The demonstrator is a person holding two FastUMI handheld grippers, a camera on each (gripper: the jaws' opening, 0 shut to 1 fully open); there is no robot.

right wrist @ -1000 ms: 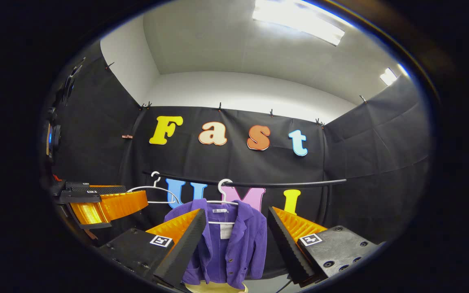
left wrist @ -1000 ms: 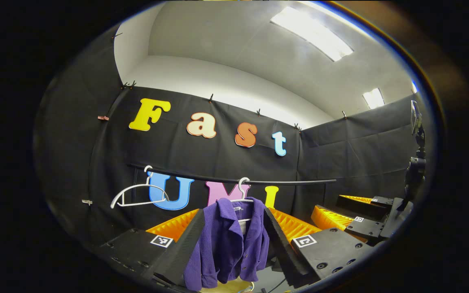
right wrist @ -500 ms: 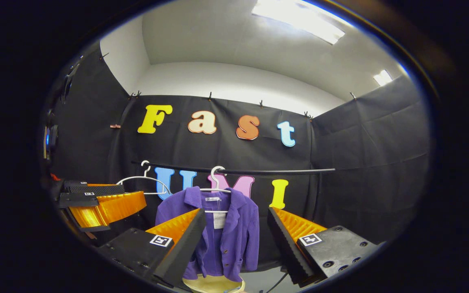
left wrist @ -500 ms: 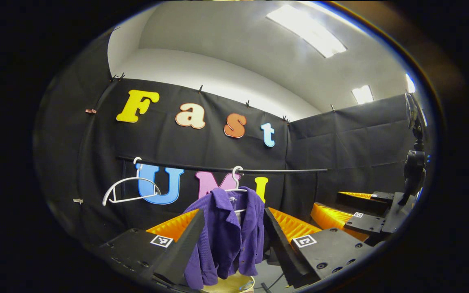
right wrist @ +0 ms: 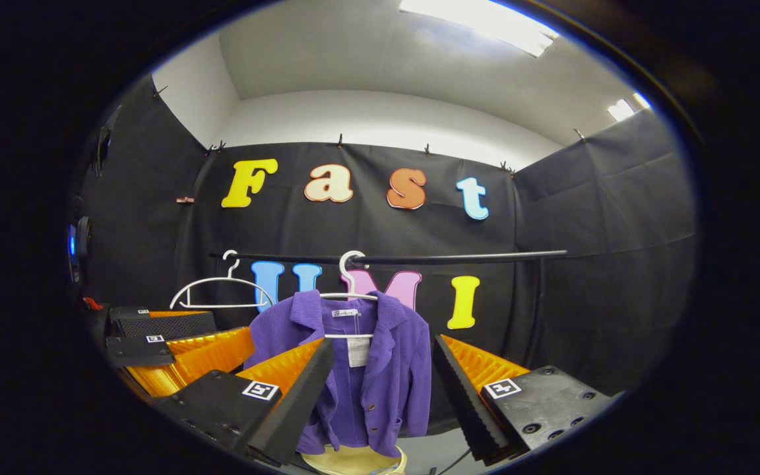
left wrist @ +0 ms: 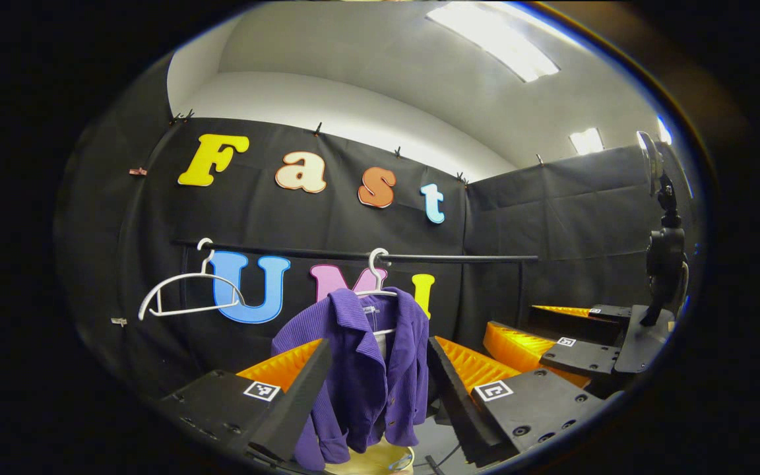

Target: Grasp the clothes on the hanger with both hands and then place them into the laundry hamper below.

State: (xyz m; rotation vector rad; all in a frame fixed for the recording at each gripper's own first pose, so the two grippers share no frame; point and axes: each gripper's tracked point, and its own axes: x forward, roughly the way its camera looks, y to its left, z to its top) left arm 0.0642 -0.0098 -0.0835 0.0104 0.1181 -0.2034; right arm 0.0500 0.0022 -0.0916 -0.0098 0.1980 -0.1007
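Black cloth walls [right wrist: 604,218] under a white ceiling [right wrist: 380,72] — bright strip lights [left wrist: 495,43] overhead.

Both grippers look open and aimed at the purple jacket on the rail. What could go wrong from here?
1. The purple jacket hangs on a white hanger hooked loosely over the rail; a downward pull may drag the hanger off too.
2. The empty hanger hangs close beside the left gripper and might get knocked.

A black rail [right wrist: 419,258] runs across the wall; an empty white hanger [right wrist: 218,290] hangs from its left end. Ceiling lights [left wrist: 495,39] are on
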